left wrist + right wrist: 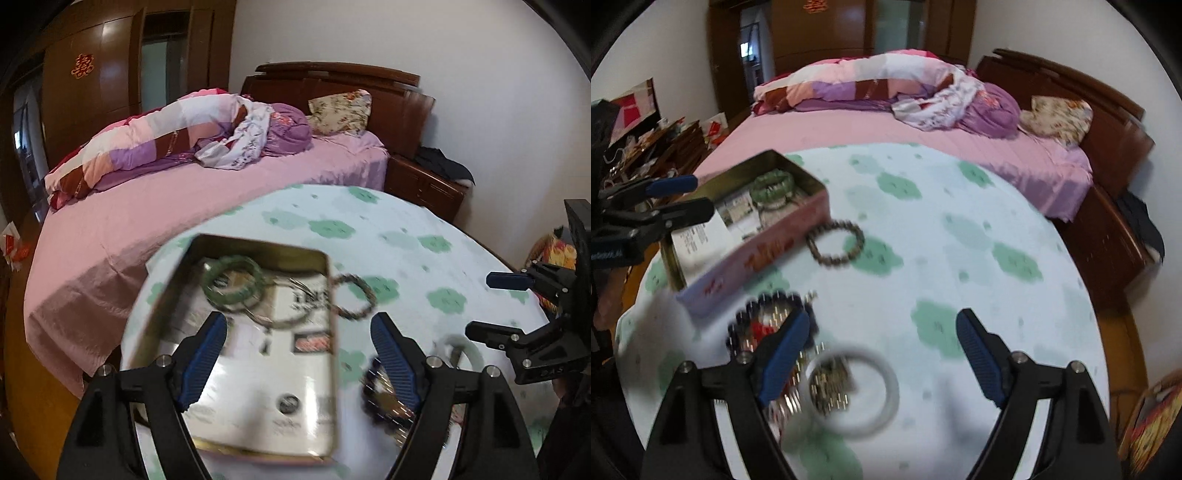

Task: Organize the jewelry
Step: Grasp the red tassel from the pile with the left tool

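Observation:
An open tin (199,258) stands on the round table (960,229). In it lie a green bangle (231,282) and a thin silver ring (284,321). My left gripper (299,321) hangs open over the tin with nothing between its fingers. A brown bead bracelet (834,242) lies on the cloth just right of the tin. My right gripper (884,317) is open above a pale bangle (892,384), a dark bead bracelet (768,299) and a small glittery heap (831,387), holding none of them. Both views are blurred.
A green-flowered cloth covers the table. Behind it stands a bed (147,206) with pink sheets and a rolled quilt. A wooden nightstand (424,184) is at the back right. Cluttered furniture (665,144) stands to the left in the right wrist view.

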Demonstrator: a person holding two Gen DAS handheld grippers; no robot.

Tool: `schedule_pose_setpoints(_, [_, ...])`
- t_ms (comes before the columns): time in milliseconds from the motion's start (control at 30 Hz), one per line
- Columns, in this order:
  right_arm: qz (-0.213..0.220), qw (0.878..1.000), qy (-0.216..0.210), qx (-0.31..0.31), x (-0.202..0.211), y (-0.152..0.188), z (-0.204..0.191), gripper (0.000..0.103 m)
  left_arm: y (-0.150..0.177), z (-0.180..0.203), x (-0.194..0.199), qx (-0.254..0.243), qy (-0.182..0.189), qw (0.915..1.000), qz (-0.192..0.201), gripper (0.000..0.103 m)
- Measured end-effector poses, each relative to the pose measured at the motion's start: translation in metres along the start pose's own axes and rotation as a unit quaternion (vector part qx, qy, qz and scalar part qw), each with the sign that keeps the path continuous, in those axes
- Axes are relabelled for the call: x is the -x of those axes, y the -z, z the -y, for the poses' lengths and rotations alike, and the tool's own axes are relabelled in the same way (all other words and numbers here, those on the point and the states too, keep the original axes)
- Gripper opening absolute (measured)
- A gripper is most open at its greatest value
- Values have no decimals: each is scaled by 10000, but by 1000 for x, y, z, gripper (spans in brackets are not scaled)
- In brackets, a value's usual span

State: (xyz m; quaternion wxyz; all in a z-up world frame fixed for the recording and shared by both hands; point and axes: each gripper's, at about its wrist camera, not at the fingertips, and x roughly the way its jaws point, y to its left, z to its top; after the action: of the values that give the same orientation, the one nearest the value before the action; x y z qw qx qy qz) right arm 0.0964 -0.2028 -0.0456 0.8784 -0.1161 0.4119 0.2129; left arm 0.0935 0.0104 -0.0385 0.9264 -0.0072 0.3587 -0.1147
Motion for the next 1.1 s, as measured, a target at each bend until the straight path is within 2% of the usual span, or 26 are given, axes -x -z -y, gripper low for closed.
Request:
schedule_pose_setpoints(100, [-36, 9997, 38, -236, 5, 19, 5, 85, 9, 17, 6, -163, 6, 9999, 12, 80])
schedule_pose_setpoints(267, [-86, 9988, -167, -455, 7, 47, 2, 83, 16, 36, 6, -337, 53, 9994, -20, 80])
schedule_pose_setpoints(400, [-103, 9983, -230, -529, 3, 55, -2, 77, 25, 53, -2, -501, 83, 9986, -163, 80])
schedule_pose_setpoints(600, [-61, 9975, -319, -623, 1, 64, -2, 76, 37, 74, -10, -789, 212, 9963, -268, 80])
schedule_pose_setpoints(700, [-38, 9969, -281, -731, 2, 67, 3, 76, 41, 82, -16, -890, 350, 9946, -397, 73])
schedule_pose_setpoints(900, [20, 9950, -242, -970, 4, 72, 11, 76, 46, 88, -45, -795, 686, 9910, -832, 60])
schedule_pose_setpoints(933, [38, 9949, -250, -979, 5, 72, 11, 76, 46, 91, -45, -865, 601, 9913, -789, 57])
schedule_pose_setpoints(1000, [81, 9947, -269, -986, 7, 72, 10, 76, 46, 92, -48, -871, 747, 9897, -858, 33])
schedule_pose_setpoints(1067, [100, 9949, -267, -970, 7, 71, 9, 76, 46, 91, -49, -782, 1087, 9869, -899, 3])
schedule_pose_setpoints(1100, [111, 9949, -268, -963, 8, 71, 9, 76, 47, 93, -47, -860, 1110, 9863, -863, 3])
